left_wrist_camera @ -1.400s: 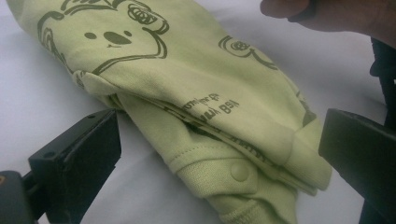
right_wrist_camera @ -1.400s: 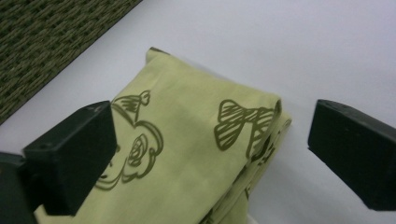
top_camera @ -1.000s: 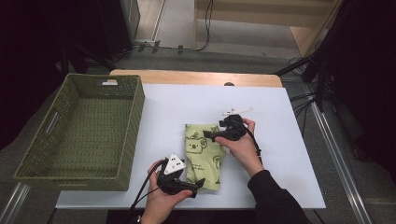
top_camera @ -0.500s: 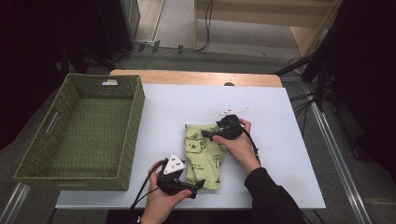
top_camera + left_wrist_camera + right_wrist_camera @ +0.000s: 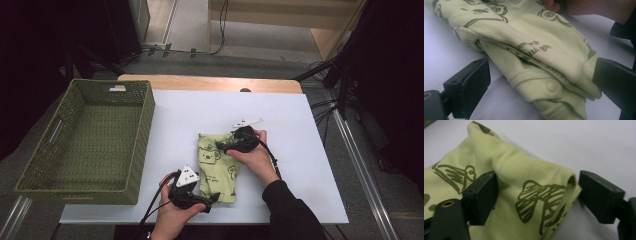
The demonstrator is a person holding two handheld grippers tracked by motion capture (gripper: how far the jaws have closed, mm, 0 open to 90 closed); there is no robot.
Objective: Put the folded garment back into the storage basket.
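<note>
- Jaws on the right gripper (image 5: 534,202) have just been closing and now straddle the far folded corner of the green printed baby garment (image 5: 216,164); one pad sits on the cloth, the other stands just off the fold, so no firm pinch yet.
- Left gripper (image 5: 541,87) frames the near end of the garment, snap button between its jaws; the right-hand pad touches the fabric edge, the left-hand one stands clear, so it is open too.
- Garment lies folded on the white table (image 5: 300,125), just to the right of the woven green basket (image 5: 85,140), both hands at its two ends.
- Looks like the grasping step: both ends are being taken before a lift.
- Next move, by my reading: squeeze both grippers fully on all layers, then raise together and carry toward the basket, keeping the fold from slipping open.
</note>
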